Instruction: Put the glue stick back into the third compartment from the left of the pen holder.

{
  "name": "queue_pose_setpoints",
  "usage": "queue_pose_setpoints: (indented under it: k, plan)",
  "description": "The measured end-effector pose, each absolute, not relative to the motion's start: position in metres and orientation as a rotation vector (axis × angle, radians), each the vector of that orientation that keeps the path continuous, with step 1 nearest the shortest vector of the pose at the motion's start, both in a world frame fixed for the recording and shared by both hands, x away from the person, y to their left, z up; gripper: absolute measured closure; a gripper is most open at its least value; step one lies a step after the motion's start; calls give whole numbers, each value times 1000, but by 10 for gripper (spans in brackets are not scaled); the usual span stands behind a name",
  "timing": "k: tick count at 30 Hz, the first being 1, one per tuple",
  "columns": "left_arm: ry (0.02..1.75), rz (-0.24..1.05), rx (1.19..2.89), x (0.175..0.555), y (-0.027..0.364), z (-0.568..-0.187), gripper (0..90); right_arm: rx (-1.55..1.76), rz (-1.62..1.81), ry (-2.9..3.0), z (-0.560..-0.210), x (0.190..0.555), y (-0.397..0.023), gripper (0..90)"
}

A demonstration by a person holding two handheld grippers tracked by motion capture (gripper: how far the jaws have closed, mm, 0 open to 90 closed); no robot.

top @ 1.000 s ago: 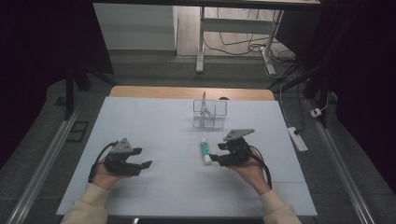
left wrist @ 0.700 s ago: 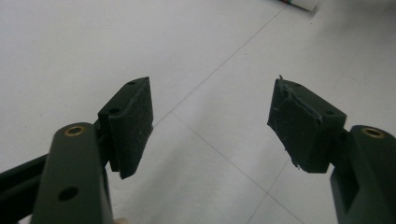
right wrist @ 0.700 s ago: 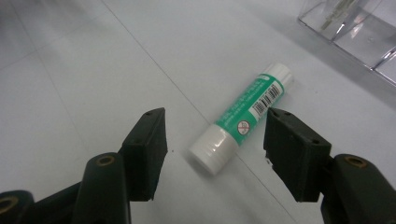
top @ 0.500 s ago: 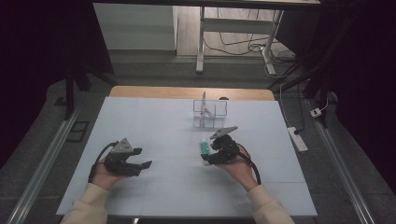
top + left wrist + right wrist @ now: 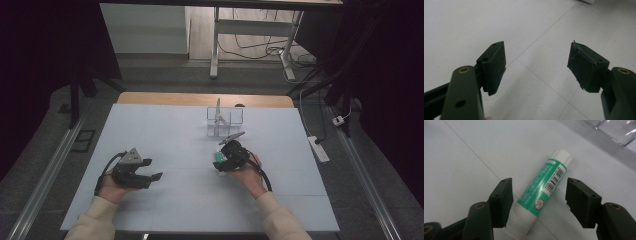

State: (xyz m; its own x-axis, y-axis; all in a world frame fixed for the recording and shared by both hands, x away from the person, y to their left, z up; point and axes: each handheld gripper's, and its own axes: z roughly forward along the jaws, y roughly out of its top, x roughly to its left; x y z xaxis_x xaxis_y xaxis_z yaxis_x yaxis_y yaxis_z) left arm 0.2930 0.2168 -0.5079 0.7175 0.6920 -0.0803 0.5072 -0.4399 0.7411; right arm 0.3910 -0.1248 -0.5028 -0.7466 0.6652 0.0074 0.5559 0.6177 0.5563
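With its jaws apart astride the unheld green-and-white tube, the right gripper needed centring across the tube's middle before closing, while the left gripper gaped empty.

The right gripper has moved toward 9 o'clock and lower, and now it stands over the green tube. Its jaws are apart on both sides of the tube, not pressing it.
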Motion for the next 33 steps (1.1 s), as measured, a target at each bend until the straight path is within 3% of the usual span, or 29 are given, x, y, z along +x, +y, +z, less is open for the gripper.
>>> queue_pose_setpoints:
  k: [7,15,33]
  plan:
    - [903,300,2137,293,217,-508,308,1064,751,2653,-507,396,-118,450]
    - [903,302,2137,293,217,-508,307,1080,678,2630,-503,397,-116,645]
    - [873,359,2147,290,210,-504,313,1052,944,2667,-489,389,-148,652]
